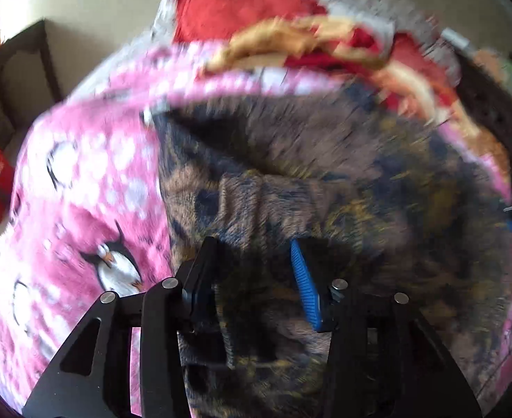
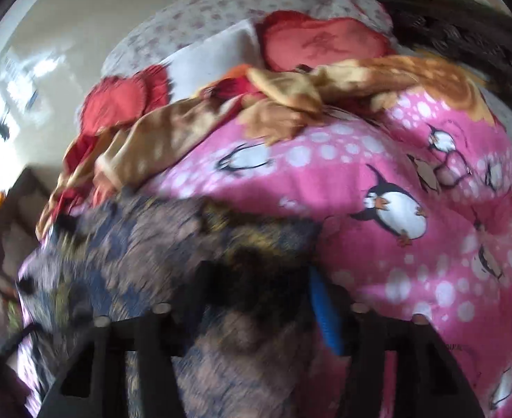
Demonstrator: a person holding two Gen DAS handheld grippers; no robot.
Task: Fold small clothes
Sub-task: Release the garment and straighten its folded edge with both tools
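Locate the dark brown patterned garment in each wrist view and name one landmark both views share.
Left wrist: the dark patterned garment fills the centre and right, running down between the left gripper fingers.
Right wrist: it lies lower left to centre, reaching between the right gripper fingers.
Shared landmark: the pink penguin sheet beneath it.

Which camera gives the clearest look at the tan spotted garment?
The right wrist view: the tan spotted garment lies sharp and spread across the pink penguin blanket. The left wrist view shows it only as a blurred strip near the top.
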